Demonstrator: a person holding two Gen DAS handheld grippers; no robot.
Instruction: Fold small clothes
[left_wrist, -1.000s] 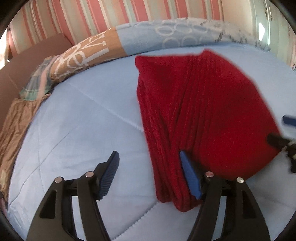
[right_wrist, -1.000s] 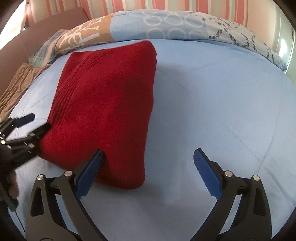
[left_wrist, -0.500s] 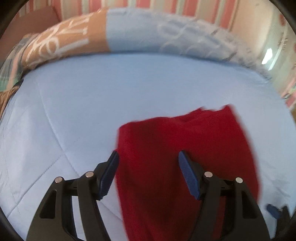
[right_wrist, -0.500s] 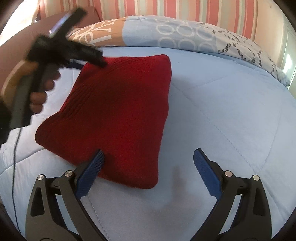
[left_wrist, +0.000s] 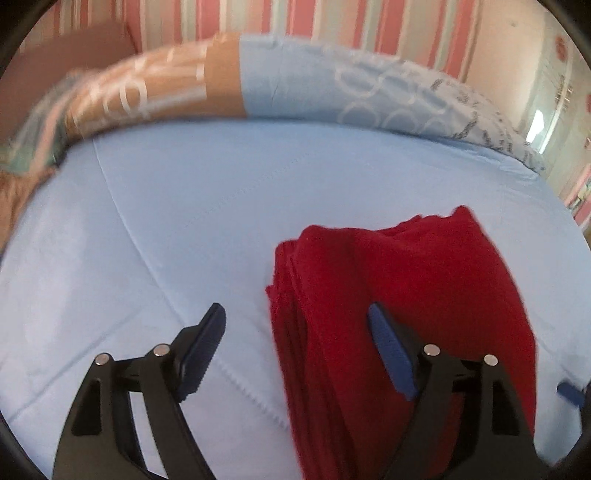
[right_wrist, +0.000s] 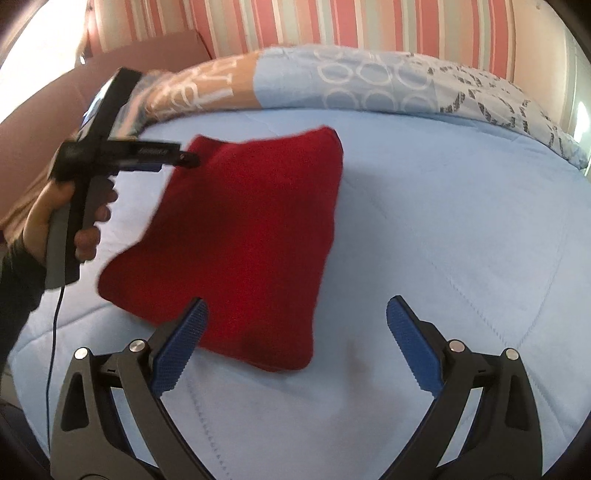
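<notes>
On the pale blue quilt (right_wrist: 461, 229) of a bed backed by a pink-striped wall (right_wrist: 295, 22), with a patterned pillow (right_wrist: 369, 85) along its far edge, my folded red knit garment (right_wrist: 243, 236) lies flat toward the left side of the quilt, its long axis running from the quilt's near edge up toward the pillow, the far end broader and the near end coming to a rounded corner. My left gripper (left_wrist: 295, 334), jaws apart and just now opened wider, hangs over the garment's ribbed left edge with nothing pinched between the pads; that edge sits between its two fingers, nearer the right one, so I judge this the hand better placed for the next fold. My right gripper (right_wrist: 295, 343) is also spread wide and empty, above the near rounded corner, its left finger overlapping the cloth in view and its right finger over bare quilt. The right wrist view shows what the left cannot: the garment's whole outline, and my left hand (right_wrist: 70, 218) holding its gripper at the far left corner of the cloth. The left wrist view alone shows the stacked layers of knit along that folded edge, and a sliver of the other gripper's blue pad at the picture's right rim.
</notes>
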